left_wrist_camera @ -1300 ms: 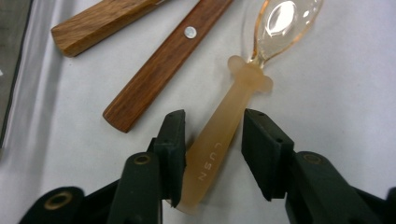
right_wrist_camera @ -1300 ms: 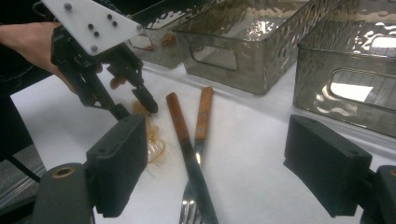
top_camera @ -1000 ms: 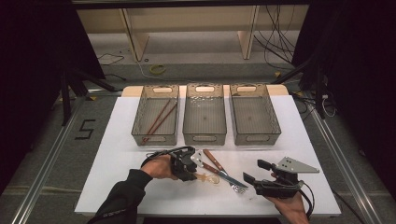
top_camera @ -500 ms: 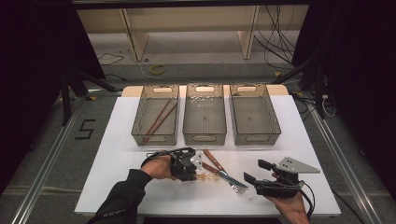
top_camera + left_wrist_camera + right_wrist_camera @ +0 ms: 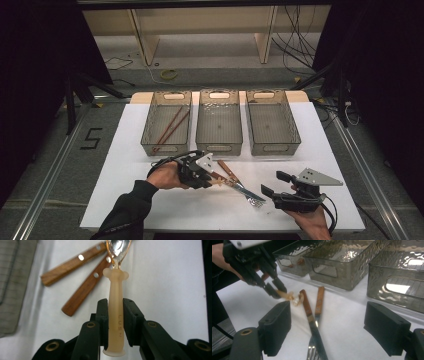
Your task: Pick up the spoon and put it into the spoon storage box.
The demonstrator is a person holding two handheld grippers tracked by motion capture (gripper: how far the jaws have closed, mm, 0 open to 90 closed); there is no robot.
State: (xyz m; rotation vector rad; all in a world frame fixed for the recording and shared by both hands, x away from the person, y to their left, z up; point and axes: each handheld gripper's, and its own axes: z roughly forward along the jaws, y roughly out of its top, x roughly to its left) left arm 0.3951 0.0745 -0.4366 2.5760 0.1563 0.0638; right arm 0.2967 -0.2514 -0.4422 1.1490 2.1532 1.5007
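Pinching spoon [image 5: 115,312] handle lengthwise, left gripper [image 5: 115,322], bowl pointing away

Light falls from above onto the white worktop [image 5: 125,200], which is the brightest area in the high view; the surroundings to both sides drop into near black. That view is soft and slightly grainy, with fine detail lost on the small items. Shadows on the worktop are faint and short.

In the left gripper view the white surface is close to blown out, the translucent spoon handle [image 5: 115,315] is sharp, and the metal bowl above it carries a bright glare spot. In the right gripper view the near black pads [image 5: 278,327] are blurred, and the clear bins [image 5: 342,262] glint with rippled reflections.
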